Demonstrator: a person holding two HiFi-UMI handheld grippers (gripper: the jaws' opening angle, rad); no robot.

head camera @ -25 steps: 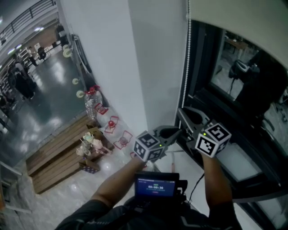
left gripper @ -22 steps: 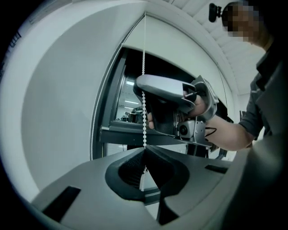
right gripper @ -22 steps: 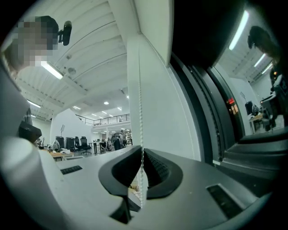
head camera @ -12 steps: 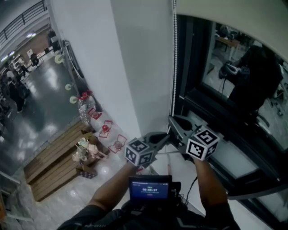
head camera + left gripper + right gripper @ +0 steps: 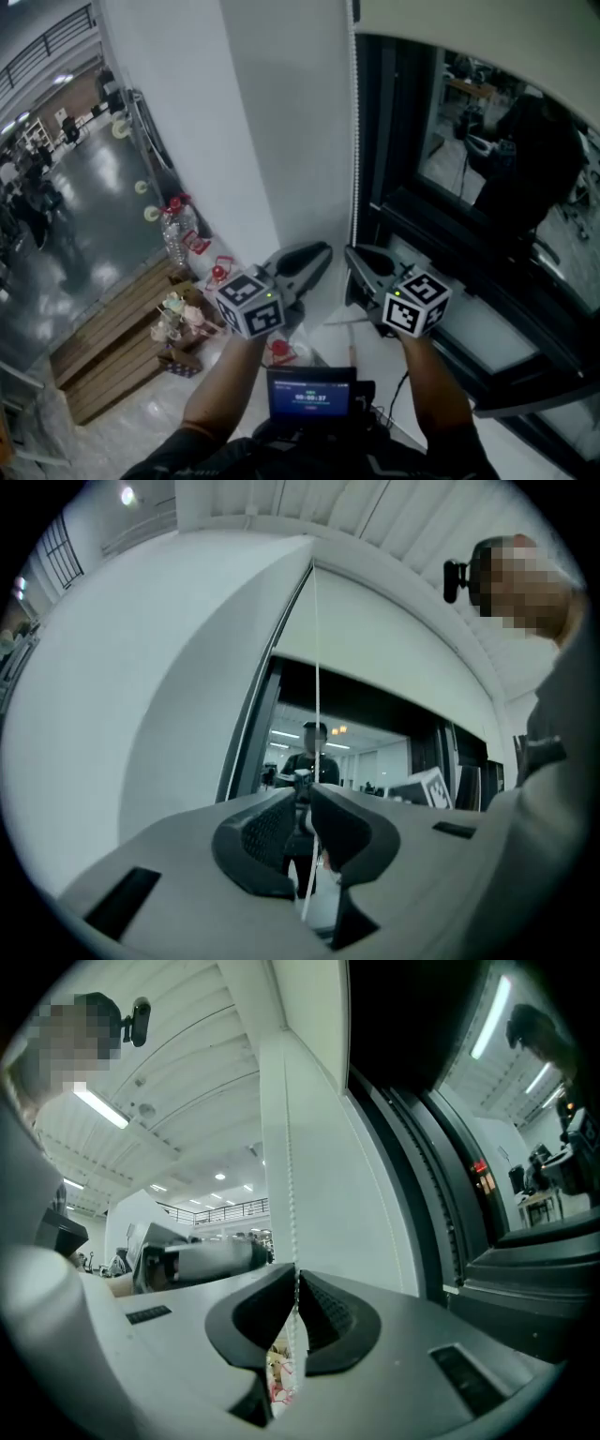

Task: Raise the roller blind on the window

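Left gripper (image 5: 317, 255) sits just beside the right gripper (image 5: 354, 259), its jaws just opening (what's between them can't be told from up here). The bead chain (image 5: 354, 141) drops along the window (image 5: 487, 159) frame to the right gripper's tips, with the roller blind (image 5: 450, 33) across the top.

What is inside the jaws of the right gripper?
The right gripper is shut on the bead chain. The pinched stretch is covered by the pads.

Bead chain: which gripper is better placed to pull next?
Likely right: the right gripper is shut on the bead chain; the left gripper has just been opening its jaws, the chain loose between them.
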